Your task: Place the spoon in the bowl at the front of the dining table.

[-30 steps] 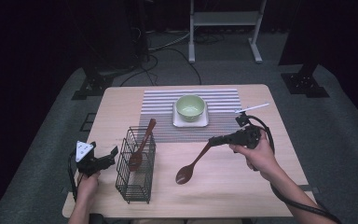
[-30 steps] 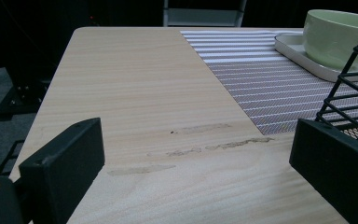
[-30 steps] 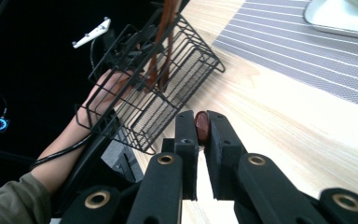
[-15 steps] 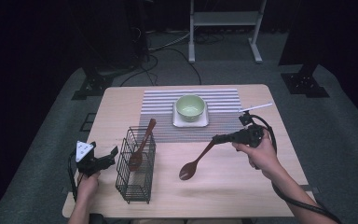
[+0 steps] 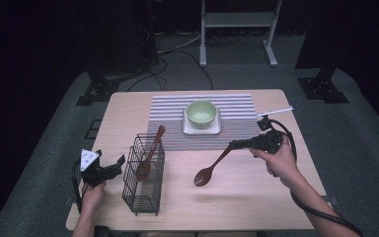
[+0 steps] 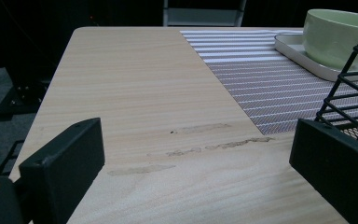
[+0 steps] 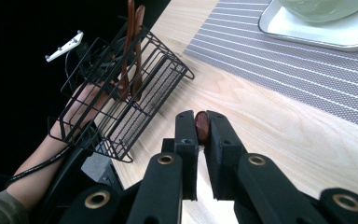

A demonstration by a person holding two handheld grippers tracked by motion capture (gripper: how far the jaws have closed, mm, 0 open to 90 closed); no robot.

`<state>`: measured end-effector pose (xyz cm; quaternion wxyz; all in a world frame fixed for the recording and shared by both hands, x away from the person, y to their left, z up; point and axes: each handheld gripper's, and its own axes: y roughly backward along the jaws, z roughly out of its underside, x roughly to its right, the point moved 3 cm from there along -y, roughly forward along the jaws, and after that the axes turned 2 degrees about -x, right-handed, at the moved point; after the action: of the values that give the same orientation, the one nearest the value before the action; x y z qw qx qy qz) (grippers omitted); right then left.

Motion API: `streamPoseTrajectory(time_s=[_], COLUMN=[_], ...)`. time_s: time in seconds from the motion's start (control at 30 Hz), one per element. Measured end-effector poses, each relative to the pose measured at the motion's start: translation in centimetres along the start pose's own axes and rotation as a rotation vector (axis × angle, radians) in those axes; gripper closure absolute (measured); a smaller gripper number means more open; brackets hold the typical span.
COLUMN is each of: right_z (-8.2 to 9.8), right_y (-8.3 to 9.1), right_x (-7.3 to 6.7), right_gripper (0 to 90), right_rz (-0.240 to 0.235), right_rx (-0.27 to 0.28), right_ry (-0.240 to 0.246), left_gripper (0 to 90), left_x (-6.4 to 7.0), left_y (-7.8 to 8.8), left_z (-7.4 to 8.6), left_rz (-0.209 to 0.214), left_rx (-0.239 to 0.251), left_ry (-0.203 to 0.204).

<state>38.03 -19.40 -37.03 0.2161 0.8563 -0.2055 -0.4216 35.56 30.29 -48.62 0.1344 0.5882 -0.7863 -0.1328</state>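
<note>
While my right gripper (image 7: 201, 135) has its jaws clenched on the very end of a wooden spoon (image 5: 211, 169), most of that spoon hangs out past the grip, bowl downward, above the bare worktop (image 5: 256, 197) between me and the wire basket (image 5: 143, 174). That long overhang is my worry: with so little handle pinched, I judge the spoon could pivot or slide between the pads if I swing it quickly, and the bowl would then drop onto the wood short of the basket. A second risk is the basket itself; it is light wire and already holds another spoon (image 5: 149, 154) leaning in it, so a low approach might clip the rim or knock that spoon and tip the lot.

My left gripper (image 5: 109, 168) sits just beside the basket's left side with its jaws released, nothing between them. If it does not steady the wire, a bump from the right could shove the basket across the worktop.

From the right gripper view I see how thin my hold is, a sliver of brown between the pads, which the high view is too far off to show. From above I see the spoon's whole length and tilt instead. Left gripper view shows the basket's corner by one jaw, then the striped mat (image 6: 270, 88), then the green bowl (image 6: 338, 35) on its white tray (image 6: 307, 58).
</note>
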Motion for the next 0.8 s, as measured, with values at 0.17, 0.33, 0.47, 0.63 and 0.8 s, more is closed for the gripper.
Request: streamPoseTrajectory(time_s=[0.17, 0.33, 0.47, 0.63, 0.8], right_z=[-0.1, -0.2, -0.5, -0.7, -1.0], right_y=[0.2, 0.3, 0.5, 0.5, 0.6], right_x=[0.3, 0.6, 1.1, 1.4, 1.5], right_gripper=[82.5, 82.5, 82.5, 82.5, 82.5], right_rz=[0.008, 0.016, 0.027, 0.034, 0.036], right_rx=[0.005, 0.009, 0.019, 0.025, 0.036], right_ry=[-0.005, -0.012, -0.019, -0.026, -0.031], left_gripper=[2.2, 2.2, 2.2, 2.2, 2.2], left_x=[0.0, 0.0, 0.0, 0.0, 0.0], left_y=[0.0, 0.0, 0.0, 0.0, 0.0], left_z=[0.0, 0.0, 0.0, 0.0, 0.0], left_rz=[-0.001, -0.001, -0.001, -0.001, 0.0], left_rx=[0.0, 0.001, 0.0, 0.0, 0.001], left_ry=[0.0, 0.002, 0.001, 0.002, 0.003])
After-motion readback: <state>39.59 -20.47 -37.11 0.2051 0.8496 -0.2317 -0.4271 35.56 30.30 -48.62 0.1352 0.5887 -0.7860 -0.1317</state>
